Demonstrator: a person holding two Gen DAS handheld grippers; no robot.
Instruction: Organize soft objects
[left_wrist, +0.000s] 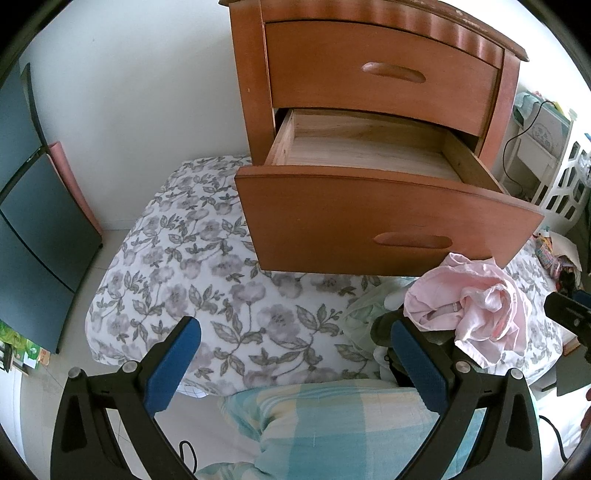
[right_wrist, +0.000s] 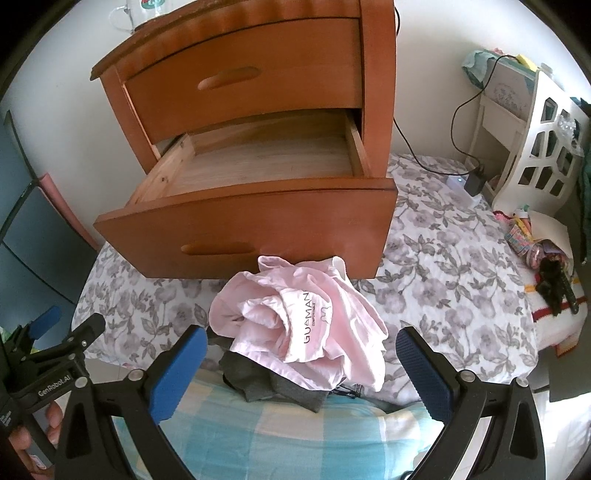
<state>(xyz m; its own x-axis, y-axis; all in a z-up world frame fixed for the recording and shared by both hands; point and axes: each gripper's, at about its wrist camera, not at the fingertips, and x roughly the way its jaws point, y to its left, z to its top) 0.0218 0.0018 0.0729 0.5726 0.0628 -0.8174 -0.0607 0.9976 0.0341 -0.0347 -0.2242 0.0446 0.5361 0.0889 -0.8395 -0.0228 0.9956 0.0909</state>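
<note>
A crumpled pink garment (right_wrist: 303, 328) lies on top of a dark grey garment (right_wrist: 280, 387), in front of the wooden nightstand (right_wrist: 258, 74). The nightstand's lower drawer (right_wrist: 258, 162) is pulled out and holds nothing. My right gripper (right_wrist: 301, 369) is open, and the pink cloth sits between and just beyond its blue pads without touching them. My left gripper (left_wrist: 295, 365) is open over the floral quilt (left_wrist: 192, 266), with the pink garment (left_wrist: 472, 310) to its right. A pale green cloth (left_wrist: 360, 317) shows beside the pile.
A checked blue and yellow fabric (right_wrist: 295, 435) lies right below both grippers. A dark panel (left_wrist: 33, 236) leans at the left wall. A white shelf unit (right_wrist: 535, 147), a cable and charger (right_wrist: 474, 181), and small items on a crochet mat (right_wrist: 546, 266) stand at the right.
</note>
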